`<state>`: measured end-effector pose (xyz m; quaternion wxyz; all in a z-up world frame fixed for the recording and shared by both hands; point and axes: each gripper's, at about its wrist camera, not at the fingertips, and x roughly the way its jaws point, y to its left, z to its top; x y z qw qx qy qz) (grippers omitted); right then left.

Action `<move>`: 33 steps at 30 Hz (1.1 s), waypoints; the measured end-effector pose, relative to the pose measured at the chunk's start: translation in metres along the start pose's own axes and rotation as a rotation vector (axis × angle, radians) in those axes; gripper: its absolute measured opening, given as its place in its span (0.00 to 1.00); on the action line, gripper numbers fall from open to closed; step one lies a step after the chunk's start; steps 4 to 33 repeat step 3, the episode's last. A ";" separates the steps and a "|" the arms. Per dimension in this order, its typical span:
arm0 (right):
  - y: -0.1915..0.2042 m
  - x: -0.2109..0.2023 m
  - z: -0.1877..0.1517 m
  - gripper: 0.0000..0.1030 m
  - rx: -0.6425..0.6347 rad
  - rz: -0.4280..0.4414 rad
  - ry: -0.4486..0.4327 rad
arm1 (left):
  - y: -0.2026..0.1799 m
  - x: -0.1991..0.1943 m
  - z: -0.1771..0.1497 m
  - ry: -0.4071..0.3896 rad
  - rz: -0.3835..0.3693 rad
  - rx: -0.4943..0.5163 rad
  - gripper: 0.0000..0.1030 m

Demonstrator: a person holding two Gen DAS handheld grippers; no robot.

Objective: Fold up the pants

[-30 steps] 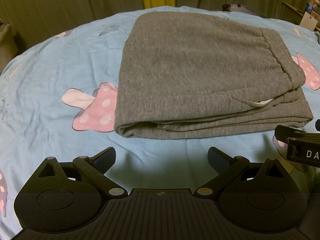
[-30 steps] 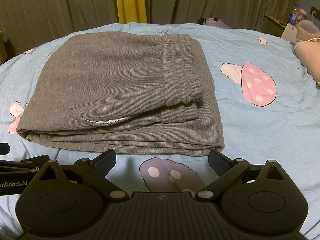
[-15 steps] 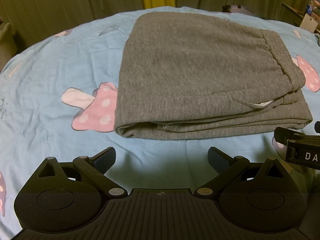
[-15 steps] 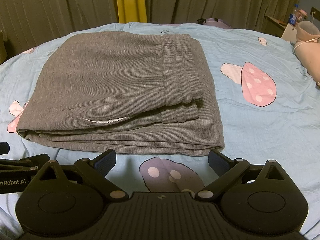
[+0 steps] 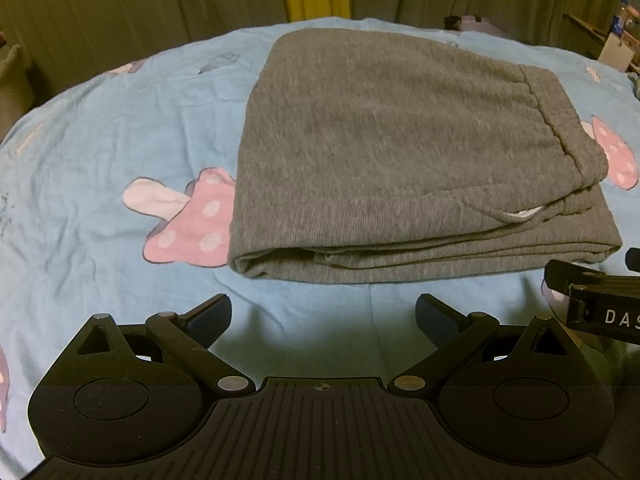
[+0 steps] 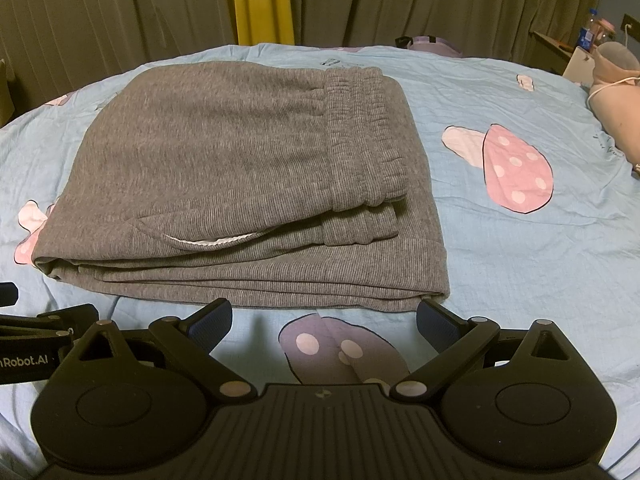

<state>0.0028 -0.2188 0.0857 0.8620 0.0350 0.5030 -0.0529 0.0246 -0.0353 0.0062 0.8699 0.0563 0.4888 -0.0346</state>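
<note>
Grey sweatpants [image 5: 400,152] folded into a compact stack, centre of the left wrist frame, lying on the bed sheet [image 5: 100,128] (light blue, pink mushroom print). Same stack at centre left of the right wrist frame [image 6: 224,168]; elastic waistband [image 6: 360,136] on top toward the right, white pocket lining [image 6: 208,240] peeking out at the near edge.

Change against the frames of the last second: almost none. Stack unmoved, no layer lifted or shifted; only a slight drift of the left view. Judged: folding complete or near it, both tools idle in front of the near edge, no further fold obviously pending.

Left gripper [image 5: 323,314]: fingers spread wide, nothing between them, held over the sheet just short of the stack. Right gripper [image 6: 324,318]: fingers likewise spread and empty, tips close to the near hem, not touching as far as can be told.

Writing: white letters "DAS" on the other tool at the right edge of the left view, cut off by the frame; "nRobot.AI" at the left edge of the right view, also cut off. Bottle [image 6: 587,32] in the upper right, label unreadable
</note>
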 end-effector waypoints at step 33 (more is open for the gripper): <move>0.000 0.000 0.000 0.96 0.000 0.000 0.000 | -0.001 -0.003 0.000 -0.018 0.003 0.005 0.99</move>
